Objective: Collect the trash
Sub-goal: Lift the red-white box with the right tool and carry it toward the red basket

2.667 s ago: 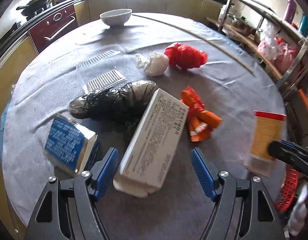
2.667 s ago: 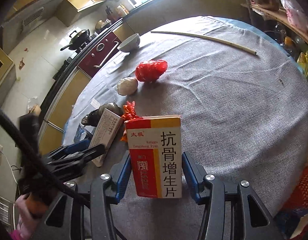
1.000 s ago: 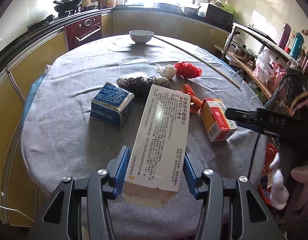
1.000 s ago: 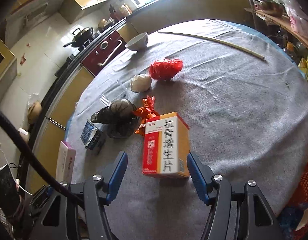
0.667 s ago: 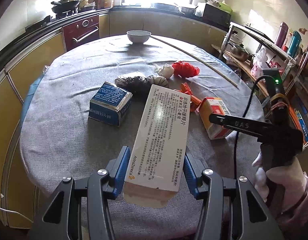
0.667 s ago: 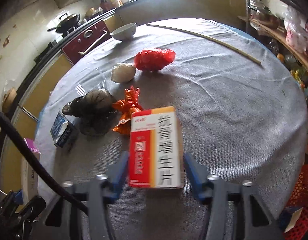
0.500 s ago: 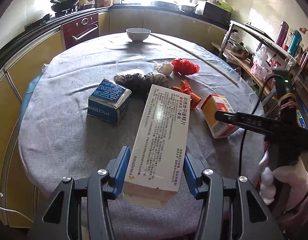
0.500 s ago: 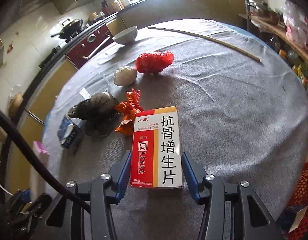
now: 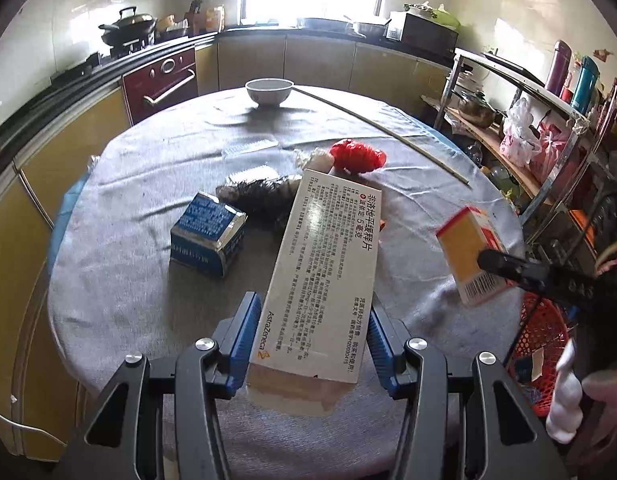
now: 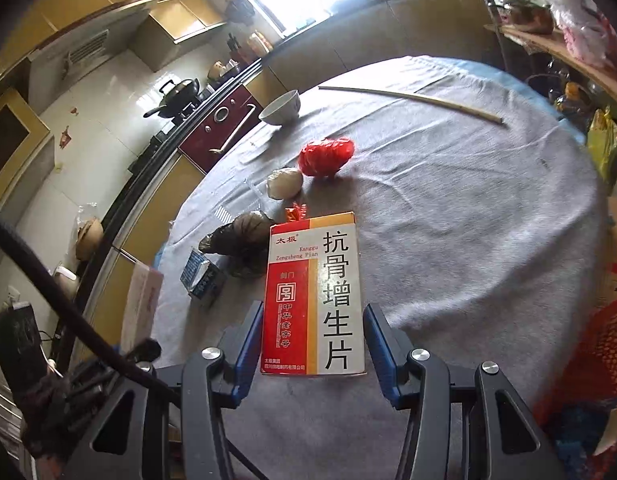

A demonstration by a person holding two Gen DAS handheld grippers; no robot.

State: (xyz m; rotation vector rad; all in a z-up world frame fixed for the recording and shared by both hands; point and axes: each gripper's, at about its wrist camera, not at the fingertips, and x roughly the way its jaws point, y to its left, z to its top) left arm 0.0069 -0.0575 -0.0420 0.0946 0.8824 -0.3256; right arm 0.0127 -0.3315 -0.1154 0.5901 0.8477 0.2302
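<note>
**Inspector:** State of the left gripper (image 9: 310, 344)?

**Assistant:** Clamped on the long white medicine carton (image 9: 322, 280). Both blue pads press its sides, and the carton is held up off the grey tablecloth (image 9: 120, 280), printed face upward.

**Inspector:** And the right gripper (image 10: 312, 346)?

**Assistant:** Closed on the red-and-yellow medicine box (image 10: 314, 296). The box sits upright between the pads, label toward the camera. In the left wrist view the same box (image 9: 468, 256) hangs tilted past the table's right edge, above the red mesh basket (image 9: 540, 344).

**Inspector:** What trash lies on the table?

**Assistant:** A blue carton (image 9: 206, 240), opened at one end, near the left. Just behind it, a crumpled black bag (image 9: 264, 192). A white wad (image 10: 284, 182) lies just beside a red plastic bag (image 10: 326, 156). An orange wrapper (image 10: 295, 213) shows only partly, behind the held box.

**Inspector:** Other items?

**Assistant:** A white bowl (image 9: 268, 91) at the far edge and a long thin stick (image 10: 412, 98) across the far right.
</note>
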